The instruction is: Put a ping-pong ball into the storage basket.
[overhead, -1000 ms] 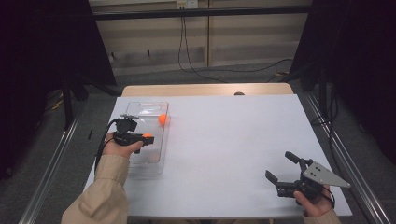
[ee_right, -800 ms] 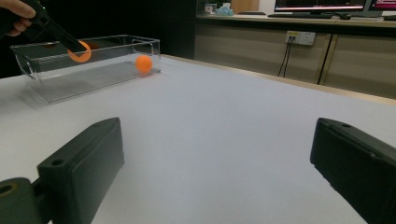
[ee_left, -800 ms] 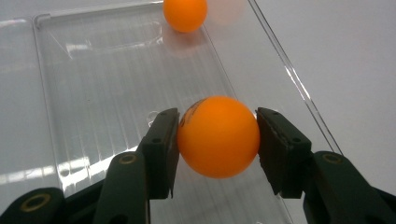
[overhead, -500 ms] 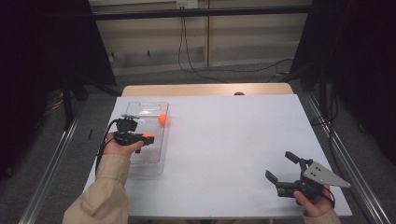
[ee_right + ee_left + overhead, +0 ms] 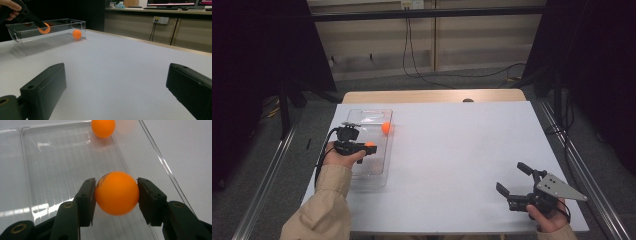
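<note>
So the left tongs (image 5: 116,195) have a small orange plastic ball (image 5: 116,193) pinched right between their black pads, held over the clear plastic rectangular bin (image 5: 371,172) on the left side of the white table (image 5: 462,150). A second orange ball (image 5: 386,127) sits in the bin's far end, well ahead of the held one. The right tongs (image 5: 513,180) are wide open with nothing in them, near the table's front right corner.

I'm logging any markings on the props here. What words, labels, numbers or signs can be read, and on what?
None can be read.
The held orange ball bears a dark printed mark by the left gripper pad: too cut off to read.
The monitors behind the table: screen contents too small to read.
</note>
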The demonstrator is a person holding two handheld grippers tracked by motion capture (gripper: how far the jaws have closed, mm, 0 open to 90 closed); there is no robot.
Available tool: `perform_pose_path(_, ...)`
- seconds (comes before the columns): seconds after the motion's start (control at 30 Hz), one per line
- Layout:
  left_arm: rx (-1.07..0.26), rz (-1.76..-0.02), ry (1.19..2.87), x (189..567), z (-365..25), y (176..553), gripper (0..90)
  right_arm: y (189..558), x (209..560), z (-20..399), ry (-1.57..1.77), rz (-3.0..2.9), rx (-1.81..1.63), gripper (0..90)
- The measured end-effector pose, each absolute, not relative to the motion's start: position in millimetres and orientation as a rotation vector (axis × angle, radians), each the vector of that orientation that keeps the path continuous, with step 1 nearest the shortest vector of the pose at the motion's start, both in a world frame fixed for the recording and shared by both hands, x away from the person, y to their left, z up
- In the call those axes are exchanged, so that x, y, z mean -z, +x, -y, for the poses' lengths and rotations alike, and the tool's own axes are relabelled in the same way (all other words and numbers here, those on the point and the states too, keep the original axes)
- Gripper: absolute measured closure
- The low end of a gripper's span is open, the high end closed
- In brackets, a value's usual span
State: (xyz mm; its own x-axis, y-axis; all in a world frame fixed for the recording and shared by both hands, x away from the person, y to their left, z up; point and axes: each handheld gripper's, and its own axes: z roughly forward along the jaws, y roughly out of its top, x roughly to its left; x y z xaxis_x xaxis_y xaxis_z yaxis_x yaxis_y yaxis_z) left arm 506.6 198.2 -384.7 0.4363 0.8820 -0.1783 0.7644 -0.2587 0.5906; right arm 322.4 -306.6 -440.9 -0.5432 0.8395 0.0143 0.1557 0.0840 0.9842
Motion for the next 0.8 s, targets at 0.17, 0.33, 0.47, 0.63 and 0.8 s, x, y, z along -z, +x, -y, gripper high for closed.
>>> perform_pose_path(0.17,-0.253,-1.375,2.086,385.9,-199.0,507.8,50.6,322.0,441.0,306.8,0.991,-1.778,-1.503,2.3)
perform_pose_path(0.33,-0.26,-1.373,2.087,387.4,-199.5,508.2,50.5,321.8,441.0,307.0,0.991,-1.778,-1.505,2.4)
perform_pose_path(0.47,-0.257,-1.387,2.082,387.8,-200.1,508.3,50.3,321.6,441.0,307.3,0.994,-1.777,-1.504,2.4)
perform_pose_path(0.63,-0.258,-1.389,2.081,388.7,-201.8,508.3,50.4,321.6,441.0,307.3,0.992,-1.777,-1.505,2.4)
perform_pose_path(0.8,-0.273,-1.398,2.079,389.6,-203.3,508.7,48.6,321.5,440.8,307.2,0.997,-1.772,-1.507,2.5)
